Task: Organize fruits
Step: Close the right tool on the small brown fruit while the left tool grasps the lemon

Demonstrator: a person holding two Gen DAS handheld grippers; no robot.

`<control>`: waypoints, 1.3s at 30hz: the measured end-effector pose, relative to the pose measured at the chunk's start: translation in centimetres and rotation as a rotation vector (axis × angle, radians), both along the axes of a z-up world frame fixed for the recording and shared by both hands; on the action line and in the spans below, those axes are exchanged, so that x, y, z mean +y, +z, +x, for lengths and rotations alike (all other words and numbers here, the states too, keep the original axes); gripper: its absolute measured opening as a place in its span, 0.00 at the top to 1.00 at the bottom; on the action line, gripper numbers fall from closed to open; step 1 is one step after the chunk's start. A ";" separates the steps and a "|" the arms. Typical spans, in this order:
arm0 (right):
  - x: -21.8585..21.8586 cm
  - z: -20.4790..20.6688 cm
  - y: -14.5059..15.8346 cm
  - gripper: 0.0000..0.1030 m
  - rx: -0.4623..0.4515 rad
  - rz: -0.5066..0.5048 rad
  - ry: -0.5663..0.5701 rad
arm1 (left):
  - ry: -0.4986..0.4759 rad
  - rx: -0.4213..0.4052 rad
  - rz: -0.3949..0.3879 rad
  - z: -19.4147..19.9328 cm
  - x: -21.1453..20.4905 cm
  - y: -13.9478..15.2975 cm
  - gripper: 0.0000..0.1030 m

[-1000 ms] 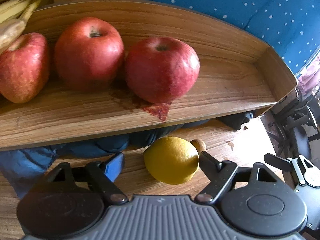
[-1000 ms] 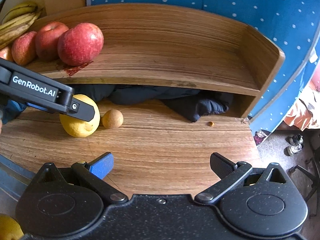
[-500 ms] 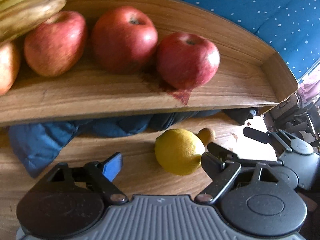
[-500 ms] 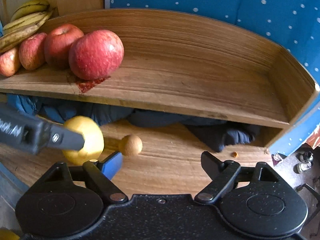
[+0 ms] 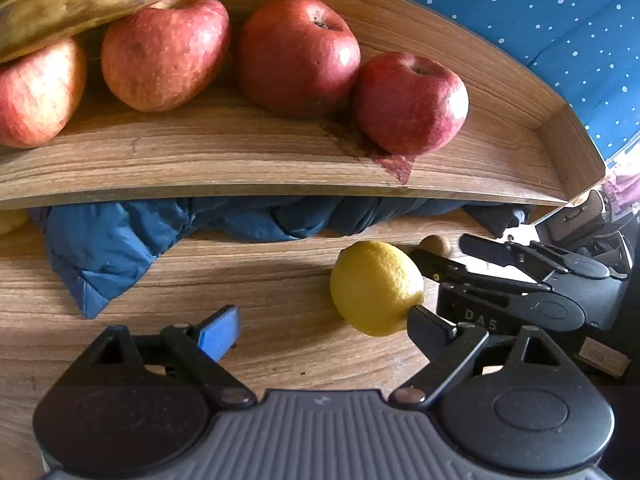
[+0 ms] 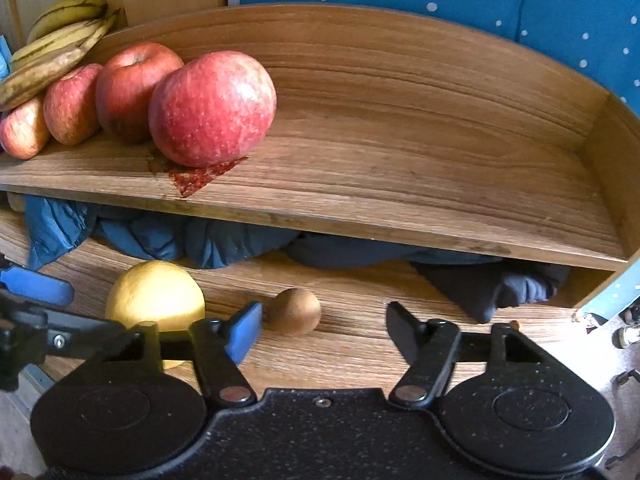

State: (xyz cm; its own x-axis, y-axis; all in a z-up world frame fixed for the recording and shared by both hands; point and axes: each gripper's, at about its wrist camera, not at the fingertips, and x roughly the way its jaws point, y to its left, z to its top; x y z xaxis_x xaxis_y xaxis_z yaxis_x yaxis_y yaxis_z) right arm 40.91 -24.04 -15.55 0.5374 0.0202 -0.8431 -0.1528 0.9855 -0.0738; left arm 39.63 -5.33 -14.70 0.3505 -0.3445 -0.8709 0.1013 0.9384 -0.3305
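A yellow lemon point(image 5: 376, 288) lies on the wooden table, right at the black right fingertip of my left gripper point(image 5: 322, 326). Those jaws are opening and nothing sits between them. A small round brown fruit point(image 6: 294, 312) rests just right of the lemon point(image 6: 156, 300). My right gripper point(image 6: 322, 330) is low over it with its jaws closing. The fruit lies just beyond the blue pad point(image 6: 244, 332), and neither pad presses on it. Several red apples point(image 5: 408, 100) and bananas point(image 6: 52, 48) sit on the raised wooden shelf point(image 6: 400, 140).
A crumpled blue jacket point(image 5: 112, 240) is stuffed under the shelf. A red stain point(image 6: 200, 176) marks the shelf by the nearest apple point(image 6: 212, 108). The shelf's right half is bare wood with a raised rim. A blue dotted wall stands behind, and the floor drops off at the right.
My right gripper has moved in close to the small brown fruit and its jaws have narrowed. My left gripper has slid left, so the lemon went from between its fingers to its right fingertip.
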 end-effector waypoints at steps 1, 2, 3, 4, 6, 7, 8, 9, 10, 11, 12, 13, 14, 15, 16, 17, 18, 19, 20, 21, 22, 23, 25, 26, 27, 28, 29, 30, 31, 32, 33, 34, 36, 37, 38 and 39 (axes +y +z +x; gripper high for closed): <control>0.1 0.1 -0.1 0.42 0.003 0.006 0.001 | -0.001 0.000 0.000 0.1 -0.2 0.0 0.09; 0.2 0.2 -0.2 0.45 0.006 0.013 0.004 | -0.002 0.001 -0.001 0.2 -0.3 -0.1 0.09; 0.2 0.3 -0.3 0.49 0.008 0.022 0.008 | -0.003 0.001 0.000 0.2 -0.4 -0.1 0.09; 0.2 0.3 -0.3 0.54 0.011 0.034 0.013 | -0.004 0.001 0.001 0.2 -0.4 -0.1 0.10; 0.2 0.3 -0.3 0.59 0.010 0.048 0.019 | -0.009 0.001 0.002 0.2 -0.5 -0.1 0.10; 0.2 0.3 -0.3 0.64 0.010 0.054 0.023 | -0.012 0.001 0.001 0.2 -0.6 -0.1 0.10; 0.2 0.1 -0.2 0.68 0.010 0.060 0.026 | -0.015 0.001 0.000 0.3 -0.8 -0.1 0.10; 0.0 0.0 -0.2 0.70 0.010 0.066 0.027 | -0.017 0.001 -0.002 0.4 -1.0 -0.2 0.10; -0.1 0.0 -0.2 0.70 0.010 0.069 0.028 | -0.019 0.002 -0.005 0.5 -1.2 -0.3 0.10; -0.2 -0.1 -0.2 0.70 0.009 0.072 0.027 | -0.021 0.002 -0.008 0.6 -1.5 -0.4 0.10; -0.2 -0.4 -0.1 0.70 0.007 0.075 0.025 | -0.023 0.002 -0.010 0.6 -1.6 -0.4 0.10; -0.4 -0.7 -0.1 0.70 0.007 0.080 0.022 | -0.026 0.003 -0.012 0.7 -1.6 -0.5 0.10; -0.5 -0.9 -0.1 0.70 0.007 0.086 0.022 | -0.029 0.004 -0.014 0.7 -1.8 -0.5 0.10; -0.6 -1.3 -0.2 0.70 0.006 0.091 0.025 | -0.031 0.005 -0.017 0.7 -1.9 -0.6 0.10; -0.5 -1.6 -0.1 0.70 0.005 0.092 0.031 | -0.032 0.005 -0.020 0.7 -2.0 -0.7 0.10; -0.5 -1.8 -0.2 0.70 0.004 0.093 0.036 | -0.032 0.006 -0.024 0.8 -2.0 -0.7 0.10; -0.5 -1.9 -0.2 0.70 0.003 0.096 0.039 | -0.032 0.006 -0.027 0.8 -2.0 -0.8 0.10; -0.5 -2.1 -0.2 0.70 0.002 0.097 0.037 | -0.033 0.008 -0.033 0.8 -1.9 -0.9 0.10; -0.5 -2.1 -0.3 0.70 0.000 0.101 0.031 | -0.032 0.011 -0.041 0.8 -1.8 -0.9 0.10; -0.5 -2.2 -0.3 0.70 -0.002 0.103 0.028 | -0.031 0.014 -0.052 0.9 -1.7 -1.0 0.10; -0.1 -2.4 -0.5 0.70 -0.004 0.104 0.025 | -0.028 0.016 -0.061 0.9 -1.6 -1.1 0.10; 0.1 -2.4 -0.6 0.70 -0.005 0.104 0.025 | -0.023 0.019 -0.070 0.9 -1.4 -1.1 0.10; 0.1 -2.6 -0.5 0.70 -0.005 0.107 0.031 | -0.014 0.020 -0.091 0.9 -1.1 -1.1 0.10; 0.2 -2.7 -0.5 0.70 -0.005 0.109 0.035 | -0.010 0.018 -0.097 1.0 -1.0 -1.0 0.10; 0.5 -2.7 -0.6 0.70 -0.006 0.108 0.039 | -0.007 0.015 -0.097 1.1 -0.9 -1.0 0.10; 0.4 -2.8 -0.6 0.70 -0.007 0.110 0.044 | -0.006 0.013 -0.101 1.2 -0.9 -0.9 0.10; 0.5 -2.9 -0.6 0.70 -0.007 0.112 0.047 | -0.004 0.014 -0.106 1.3 -0.8 -1.0 0.10; 0.5 -2.9 -0.6 0.70 -0.007 0.115 0.046 | -0.001 0.017 -0.110 1.4 -0.7 -1.0 0.10; 0.0 -3.2 -0.1 0.70 -0.007 0.117 0.045 | -0.001 0.020 -0.117 1.5 -0.8 -1.0 0.10; -0.3 -3.3 0.1 0.70 -0.007 0.117 0.044 | -0.001 0.021 -0.124 1.6 -0.8 -1.0 0.10; -0.3 -3.4 0.1 0.70 -0.006 0.118 0.044 | -0.002 0.021 -0.133 1.6 -0.8 -0.9 0.10; -0.2 -3.4 0.1 0.70 -0.006 0.119 0.046 | -0.003 0.021 -0.138 1.6 -0.9 -0.9 0.10; -0.1 -3.8 0.2 0.70 -0.004 0.122 0.056 | -0.003 0.023 -0.141 1.8 -1.1 -0.9 0.10; 0.0 -4.0 0.3 0.70 -0.006 0.119 0.059 | 0.000 0.026 -0.141 1.8 -1.3 -1.0 0.10; 0.3 -4.0 0.1 0.70 -0.006 0.119 0.061 | 0.002 0.029 -0.140 1.9 -1.4 -1.0 0.10; 0.4 -4.1 0.1 0.70 -0.005 0.122 0.063 | 0.004 0.033 -0.136 2.1 -1.5 -1.1 0.10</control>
